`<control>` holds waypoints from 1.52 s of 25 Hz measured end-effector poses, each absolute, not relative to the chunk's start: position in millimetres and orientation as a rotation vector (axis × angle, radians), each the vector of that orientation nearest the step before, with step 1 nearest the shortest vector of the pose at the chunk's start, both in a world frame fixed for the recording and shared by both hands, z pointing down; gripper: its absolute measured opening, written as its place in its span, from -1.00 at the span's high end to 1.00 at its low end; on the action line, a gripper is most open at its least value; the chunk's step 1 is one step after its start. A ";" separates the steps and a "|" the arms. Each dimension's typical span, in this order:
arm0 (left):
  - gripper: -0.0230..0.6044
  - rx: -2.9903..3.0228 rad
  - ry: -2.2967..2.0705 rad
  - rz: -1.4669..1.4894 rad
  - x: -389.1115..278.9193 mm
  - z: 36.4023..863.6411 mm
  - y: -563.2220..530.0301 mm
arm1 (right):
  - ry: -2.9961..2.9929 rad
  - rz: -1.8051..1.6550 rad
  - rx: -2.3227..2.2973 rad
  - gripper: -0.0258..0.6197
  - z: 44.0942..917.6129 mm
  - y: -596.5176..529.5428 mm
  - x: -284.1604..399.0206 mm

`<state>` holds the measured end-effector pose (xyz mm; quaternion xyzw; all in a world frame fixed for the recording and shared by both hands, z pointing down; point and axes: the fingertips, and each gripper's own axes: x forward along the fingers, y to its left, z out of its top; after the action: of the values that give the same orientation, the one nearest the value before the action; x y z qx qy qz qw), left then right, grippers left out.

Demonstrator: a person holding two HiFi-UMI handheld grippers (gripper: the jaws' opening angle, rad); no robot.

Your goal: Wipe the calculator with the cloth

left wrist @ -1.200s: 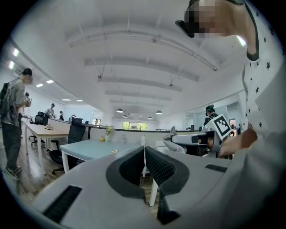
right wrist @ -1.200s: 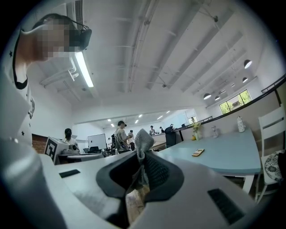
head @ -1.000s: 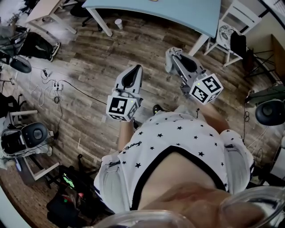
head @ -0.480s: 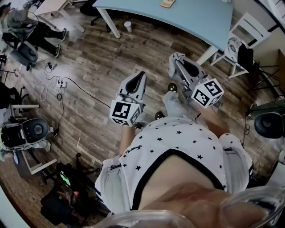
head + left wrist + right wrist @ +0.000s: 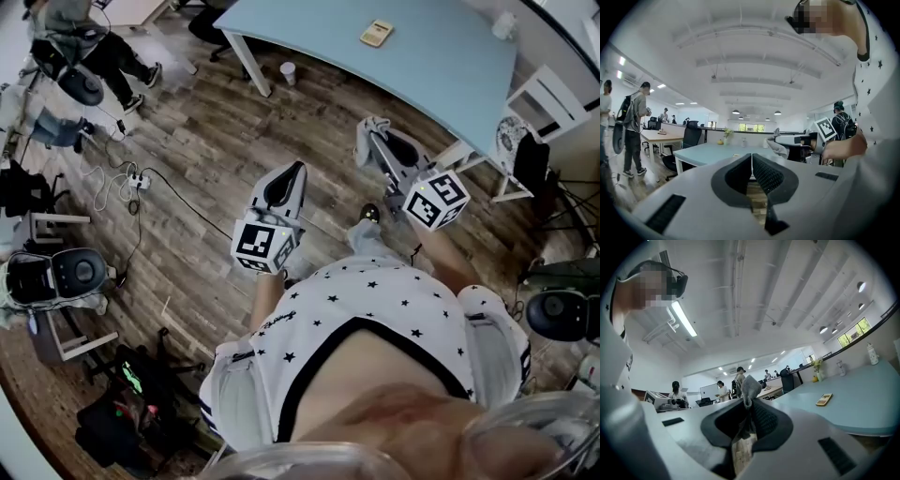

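Note:
A small beige calculator (image 5: 376, 33) lies on the light blue table (image 5: 441, 66) at the top of the head view, well ahead of both grippers. In the right gripper view the calculator (image 5: 824, 399) sits to the right on the tabletop. My right gripper (image 5: 751, 404) is shut on a grey cloth (image 5: 749, 385) that pokes up between its jaws. In the head view the right gripper (image 5: 368, 128) is held over the wooden floor short of the table. My left gripper (image 5: 296, 169) is beside it, and in its own view the left gripper (image 5: 752, 159) is shut with nothing in it.
A white cup (image 5: 288, 71) stands on the floor by a table leg. A white chair (image 5: 548, 94) is at the right, with a bottle (image 5: 504, 25) on the table's far end. Cables and a power strip (image 5: 131, 180) lie at left. People stand by desks (image 5: 633, 136).
The view has moved toward the blue table, and the calculator has come fully into sight. Both grippers stay held out in front, the right still holding the cloth.

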<state>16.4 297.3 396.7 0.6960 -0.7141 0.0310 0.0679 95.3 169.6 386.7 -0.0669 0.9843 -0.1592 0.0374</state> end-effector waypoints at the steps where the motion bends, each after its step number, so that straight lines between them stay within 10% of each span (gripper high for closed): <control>1: 0.83 2.089 -2.154 0.096 12.1 397.2 290.4 | 3.020 -0.498 -0.205 0.80 387.9 161.2 91.0; 38: 0.83 2.134 -2.066 0.136 -24.5 392.8 39.7 | 2.978 -0.639 -0.357 0.80 408.2 -69.3 84.4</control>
<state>-24.5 39.7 392.8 0.7151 -0.6924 0.0457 0.0841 84.4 -69.3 408.2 -0.1162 0.9704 -0.2084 0.0375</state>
